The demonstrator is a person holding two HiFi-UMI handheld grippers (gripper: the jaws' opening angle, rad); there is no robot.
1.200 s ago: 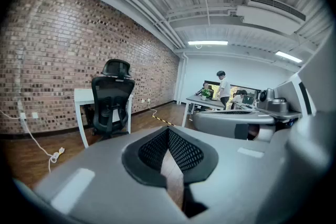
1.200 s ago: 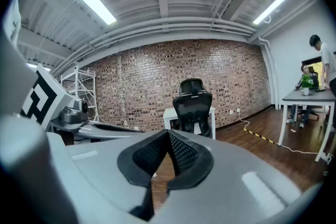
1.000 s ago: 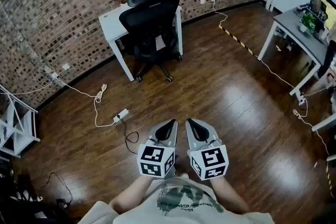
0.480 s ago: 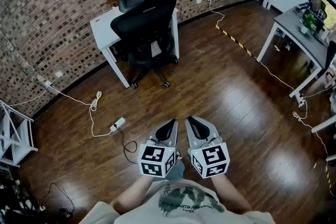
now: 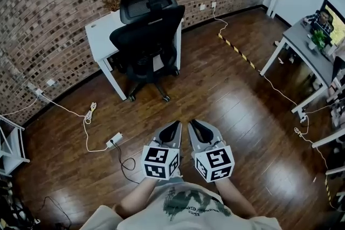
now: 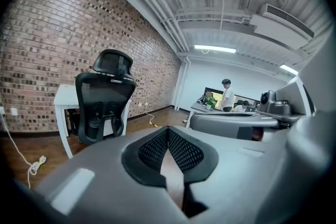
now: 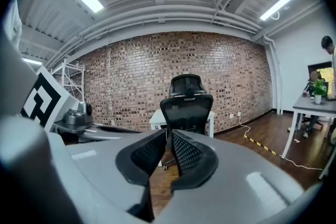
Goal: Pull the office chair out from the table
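Observation:
The black office chair [image 5: 145, 35] stands tucked under the white table [image 5: 97, 35] against the brick wall, its back toward me. Both grippers hang side by side over the wooden floor, well short of the chair and touching nothing. The left gripper [image 5: 175, 125] is shut and empty, its pads meeting at the tips [image 6: 168, 128]. The right gripper [image 5: 195, 124] has its jaws opening, with a narrow gap showing between the pads [image 7: 169, 132] and nothing in it. The right gripper view has the chair [image 7: 186, 105] straight ahead; in the left gripper view the chair [image 6: 104, 105] is off to the left.
A power strip with a white cable [image 5: 113, 141] lies on the floor left of my path. A yellow-black floor strip [image 5: 235, 48] runs toward the wall. A grey desk [image 5: 310, 48] stands at right, with a person [image 6: 227, 94] beside it. A white rack [image 5: 11, 143] is at far left.
The person and both grippers have moved forward over the floor toward the chair; the chair and table now sit lower and larger in the head view.

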